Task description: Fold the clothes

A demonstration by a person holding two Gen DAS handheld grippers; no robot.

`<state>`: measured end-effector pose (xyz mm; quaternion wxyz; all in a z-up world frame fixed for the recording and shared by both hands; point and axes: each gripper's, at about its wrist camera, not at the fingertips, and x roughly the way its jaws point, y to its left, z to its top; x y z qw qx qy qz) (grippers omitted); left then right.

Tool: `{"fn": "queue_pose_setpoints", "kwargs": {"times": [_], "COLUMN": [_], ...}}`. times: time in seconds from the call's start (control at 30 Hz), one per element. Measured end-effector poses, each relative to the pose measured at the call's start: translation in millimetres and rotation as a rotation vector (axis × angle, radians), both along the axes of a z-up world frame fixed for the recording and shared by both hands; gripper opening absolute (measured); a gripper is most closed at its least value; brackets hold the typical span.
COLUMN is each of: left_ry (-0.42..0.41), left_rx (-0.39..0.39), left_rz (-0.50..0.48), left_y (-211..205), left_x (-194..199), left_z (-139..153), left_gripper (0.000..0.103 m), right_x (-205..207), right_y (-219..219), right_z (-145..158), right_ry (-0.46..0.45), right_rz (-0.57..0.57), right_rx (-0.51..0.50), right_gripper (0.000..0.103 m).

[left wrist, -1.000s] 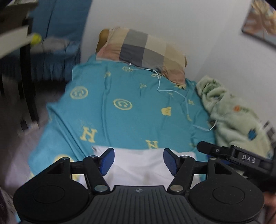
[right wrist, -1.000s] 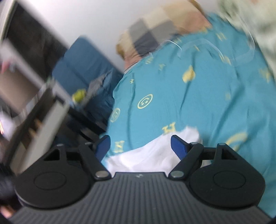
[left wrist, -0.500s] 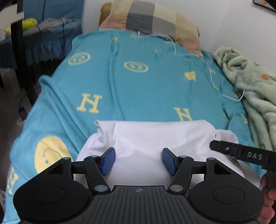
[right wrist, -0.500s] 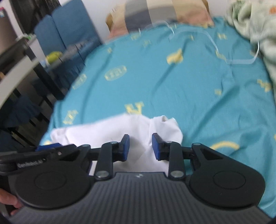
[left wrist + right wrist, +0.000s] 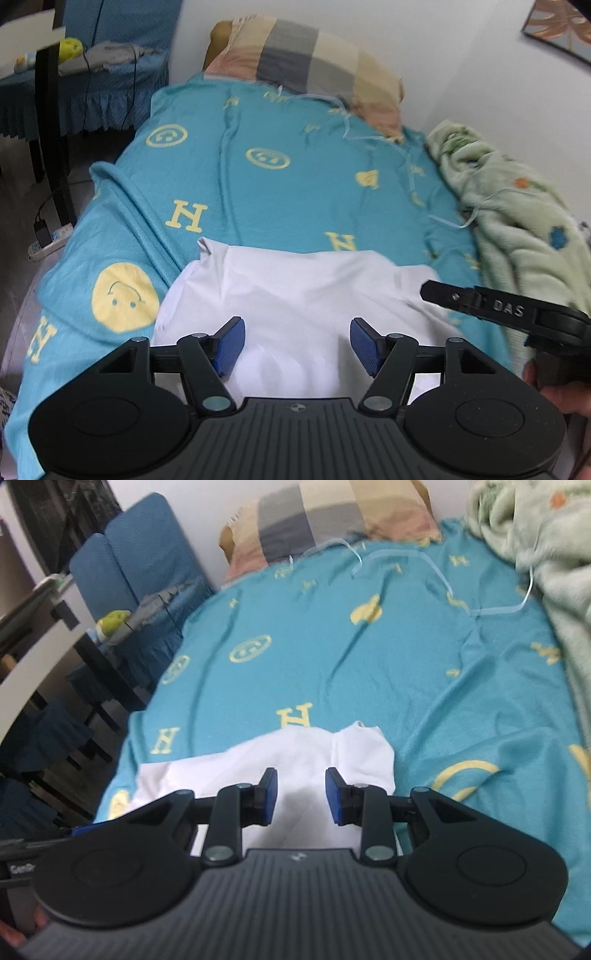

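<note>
My white garment [image 5: 306,295] lies partly folded at the bed's [image 5: 280,192] near edge. Left hand-held gripper [image 5: 297,345] is spread wide, right hand-held gripper [image 5: 301,795] half spread, both empty; more folds remain, I judge.

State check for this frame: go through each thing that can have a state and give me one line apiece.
left tongs: open wide, empty, over the garment.
right tongs: open, narrower gap, empty, over the garment.
white garment: lying on the bed, partly folded, one sleeve sticking out.
blanket: crumpled along the wall side.
white cable: loose, snaking across the bedspread.
pillow: at the head of the bed.
</note>
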<state>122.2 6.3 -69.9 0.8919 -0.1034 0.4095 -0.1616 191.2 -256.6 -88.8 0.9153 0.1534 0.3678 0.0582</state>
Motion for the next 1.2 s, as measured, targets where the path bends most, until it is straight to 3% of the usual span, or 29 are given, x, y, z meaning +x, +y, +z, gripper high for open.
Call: {"fn": "queue_pose_setpoints", "kwargs": {"times": [0.2,0.33,0.53,0.8,0.93,1.0,1.07,1.2], "left_ry": [-0.045,-0.07,0.109,0.372,0.403,0.404,0.394,0.361], "left_rx": [-0.034,-0.066,-0.337,-0.718,-0.795,-0.814,-0.844,-0.869], "left_rz": [0.004,0.014,0.113,0.252,0.332,0.374,0.421,0.427], "left_y": [1.7,8.0,32.9,67.4,76.6,80.5,85.0,85.8], "left_x": [-61.8,-90.9,-84.2,-70.5,-61.3,-56.4,-55.0,-55.3], "left_z": [24.7,31.6,-12.5,-76.7,-94.4,-101.2,-106.7,-104.8], "left_gripper": [0.071,0.079,0.084,0.084,0.084,0.083,0.069,0.054], "right_x": [-51.8,-85.7,-113.9,-104.7,-101.9,-101.3,-101.7,-102.5], "right_y": [5.4,13.4,9.8,-2.4,-3.6,-3.8,-4.8,-8.2], "right_z": [36.6,53.2,58.9,44.1,36.1,31.6,24.1,6.4], "right_ry": [-0.085,-0.133,-0.14,-0.058,-0.025,-0.005,0.025,0.089], "right_rz": [0.009,0.026,0.005,-0.057,-0.069,-0.078,-0.097,-0.14], "right_rx": [-0.01,-0.07,0.03,0.254,0.347,0.392,0.458,0.618], "right_gripper": [0.033,0.033,0.033,0.034,0.034,0.034,0.035,0.053]}}
